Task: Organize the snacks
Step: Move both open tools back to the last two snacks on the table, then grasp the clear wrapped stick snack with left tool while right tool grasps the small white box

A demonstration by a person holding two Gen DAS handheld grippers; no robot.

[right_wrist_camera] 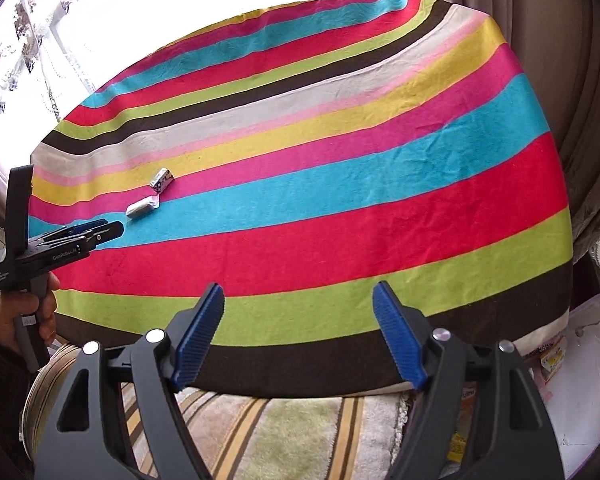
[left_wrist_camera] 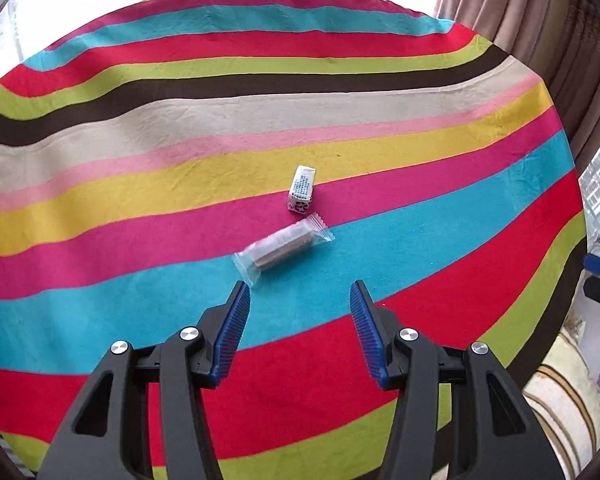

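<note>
Two snacks lie close together on a striped cloth (left_wrist_camera: 140, 208) covering the table. One is a wafer in a clear wrapper (left_wrist_camera: 282, 249) (right_wrist_camera: 142, 207) on the blue stripe. The other is a small white packet with dark print (left_wrist_camera: 301, 194) (right_wrist_camera: 161, 180) on the pink stripe just beyond it. My left gripper (left_wrist_camera: 299, 293) (right_wrist_camera: 110, 229) hovers just short of the wafer, open, with nothing between its blue pads. My right gripper (right_wrist_camera: 298, 294) is open and empty over the table's near edge, far to the right of both snacks.
Brown curtains (left_wrist_camera: 540, 20) (right_wrist_camera: 560, 60) hang at the table's right and a bright window lies beyond its far edge. A striped rug (right_wrist_camera: 284, 428) covers the floor below the near edge. A pale bag holding packets (right_wrist_camera: 580, 360) sits at the lower right. A hand (right_wrist_camera: 16, 312) grips the left gripper's handle.
</note>
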